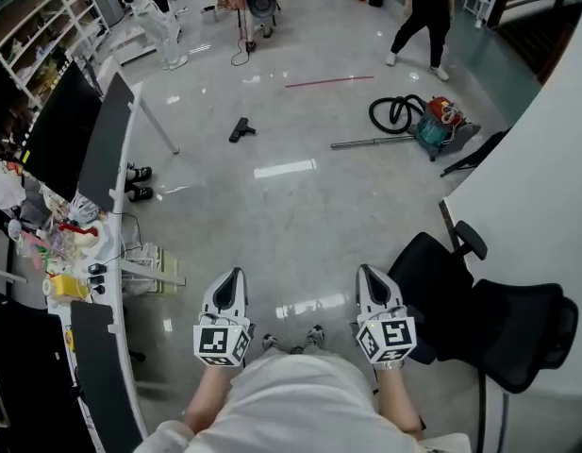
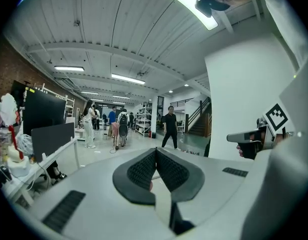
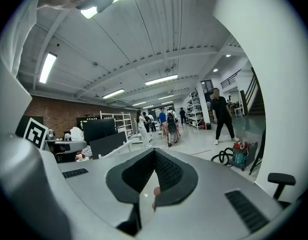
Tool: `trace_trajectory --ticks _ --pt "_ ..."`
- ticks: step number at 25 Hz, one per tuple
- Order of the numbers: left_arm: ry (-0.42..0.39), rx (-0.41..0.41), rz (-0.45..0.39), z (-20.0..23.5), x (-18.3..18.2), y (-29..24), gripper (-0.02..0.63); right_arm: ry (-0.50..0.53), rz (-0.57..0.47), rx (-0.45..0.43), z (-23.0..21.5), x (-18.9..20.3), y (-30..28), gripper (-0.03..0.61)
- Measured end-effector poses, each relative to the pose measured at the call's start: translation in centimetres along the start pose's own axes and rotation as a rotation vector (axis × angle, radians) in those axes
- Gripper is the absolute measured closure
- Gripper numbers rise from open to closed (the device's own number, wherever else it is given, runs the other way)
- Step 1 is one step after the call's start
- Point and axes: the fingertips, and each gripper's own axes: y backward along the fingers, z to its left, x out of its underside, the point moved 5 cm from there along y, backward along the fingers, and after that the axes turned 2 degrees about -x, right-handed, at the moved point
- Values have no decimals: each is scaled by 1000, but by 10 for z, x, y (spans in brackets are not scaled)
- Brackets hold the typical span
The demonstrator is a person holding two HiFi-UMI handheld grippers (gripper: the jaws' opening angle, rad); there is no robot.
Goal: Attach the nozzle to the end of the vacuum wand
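A black nozzle (image 1: 241,128) lies alone on the grey floor, far ahead and a little left. To its right, the metal vacuum wand (image 1: 370,142) lies flat, running to the teal and red vacuum cleaner (image 1: 441,125) with its coiled black hose (image 1: 394,113). The cleaner (image 3: 239,154) also shows in the right gripper view. Both grippers are held close to my body, far from these things. My left gripper (image 1: 235,276) (image 2: 155,151) is shut with nothing in it. My right gripper (image 1: 367,274) (image 3: 154,151) is shut and empty too.
A long white desk (image 1: 116,281) with dark monitors (image 1: 59,125) and clutter runs along the left. A black office chair (image 1: 489,319) stands close on the right, beside a white wall (image 1: 545,159). Several people (image 1: 423,17) stand at the far end. A red line (image 1: 314,82) marks the floor.
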Motion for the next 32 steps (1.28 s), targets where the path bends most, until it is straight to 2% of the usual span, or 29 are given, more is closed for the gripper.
trace_trajectory --ticks 4,9,16,24,32 --pt "0 10 4 -17 2 -16 603 -26 3 0 -22 6 9 574" --pt "-7 -14 5 -30 4 -31 603 -31 38 13 -47 9 9 574" --pt "-7 -11 26 -18 7 -57 603 -65 55 34 -62 11 -19 574" --pt "41 50 53 30 15 -126 603 -36 114 52 -52 9 -93 574" --pt "49 132 33 106 -10 -224 603 -2 108 90 -38 -25 -205 574"
